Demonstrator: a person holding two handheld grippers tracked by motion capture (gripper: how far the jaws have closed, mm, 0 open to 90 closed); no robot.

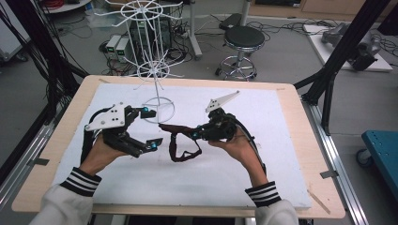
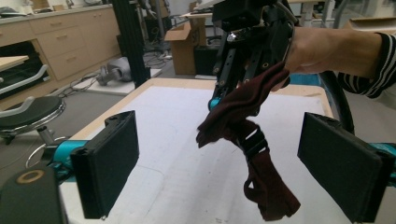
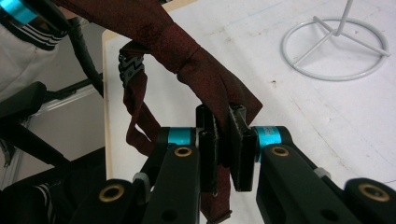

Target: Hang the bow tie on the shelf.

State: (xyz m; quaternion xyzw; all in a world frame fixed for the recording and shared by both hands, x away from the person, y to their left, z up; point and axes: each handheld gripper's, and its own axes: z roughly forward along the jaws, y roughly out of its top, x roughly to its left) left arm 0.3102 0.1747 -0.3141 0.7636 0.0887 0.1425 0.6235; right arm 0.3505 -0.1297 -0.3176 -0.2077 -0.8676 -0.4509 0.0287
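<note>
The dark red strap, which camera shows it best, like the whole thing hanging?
The left gripper view: the dark red strap hangs whole from the right gripper, black buckle visible. The right gripper view shows the pinched part close up; the high view shows it small and dark.

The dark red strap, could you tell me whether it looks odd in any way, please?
Nothing looks damaged. The dark red strap is pinched in the right gripper, its loop and black buckle dangling twisted above the white mat.
</note>
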